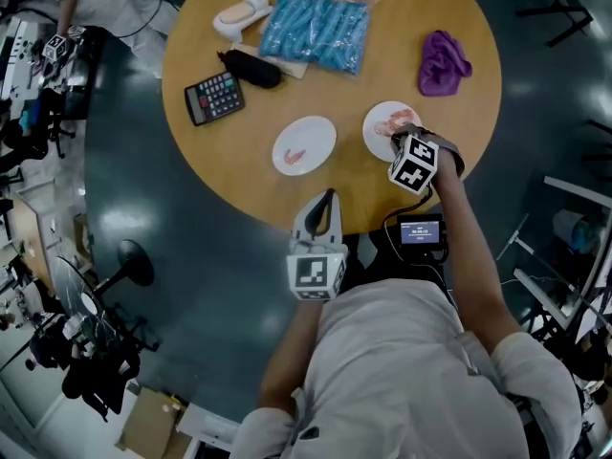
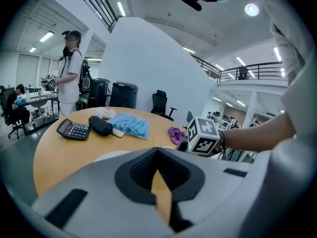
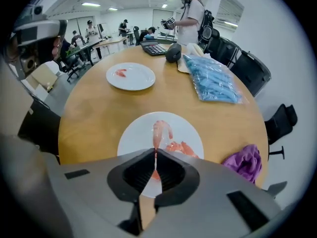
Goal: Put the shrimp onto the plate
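Over the white plate (image 3: 132, 139) at the counter's (image 1: 382, 46) near edge, the right gripper (image 3: 155, 153) is hovering with its jaws pressed together, a shrimp (image 3: 161, 129) is lying long-ways straight ahead of its tips, and the left gripper (image 1: 330, 196), closed too, is hanging farther off.

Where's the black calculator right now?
Head view: the black calculator lies on the left part of the round wooden table, beside the black pouch, up-left of the left white plate.
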`<act>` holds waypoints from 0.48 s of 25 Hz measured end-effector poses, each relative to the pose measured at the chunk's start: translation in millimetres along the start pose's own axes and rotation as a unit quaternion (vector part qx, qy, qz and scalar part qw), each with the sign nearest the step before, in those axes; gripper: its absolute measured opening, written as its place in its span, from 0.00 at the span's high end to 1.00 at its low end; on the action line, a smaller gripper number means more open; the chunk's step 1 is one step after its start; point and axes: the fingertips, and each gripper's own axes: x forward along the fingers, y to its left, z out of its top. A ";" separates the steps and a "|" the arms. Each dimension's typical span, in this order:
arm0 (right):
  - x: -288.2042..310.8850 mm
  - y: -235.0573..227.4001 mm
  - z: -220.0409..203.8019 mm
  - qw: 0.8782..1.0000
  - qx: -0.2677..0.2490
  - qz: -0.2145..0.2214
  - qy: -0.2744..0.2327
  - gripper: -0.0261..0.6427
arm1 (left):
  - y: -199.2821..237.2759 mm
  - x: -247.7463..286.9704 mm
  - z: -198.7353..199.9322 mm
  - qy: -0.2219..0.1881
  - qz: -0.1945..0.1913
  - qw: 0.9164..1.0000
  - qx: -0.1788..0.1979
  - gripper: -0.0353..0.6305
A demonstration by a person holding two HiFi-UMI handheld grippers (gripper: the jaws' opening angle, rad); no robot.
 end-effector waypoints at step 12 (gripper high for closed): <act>-1.8 -3.4 -3.8 0.999 -0.016 -0.021 0.018 0.91 | -0.6 -6.4 -2.2 -0.013 0.010 1.000 -0.023 0.94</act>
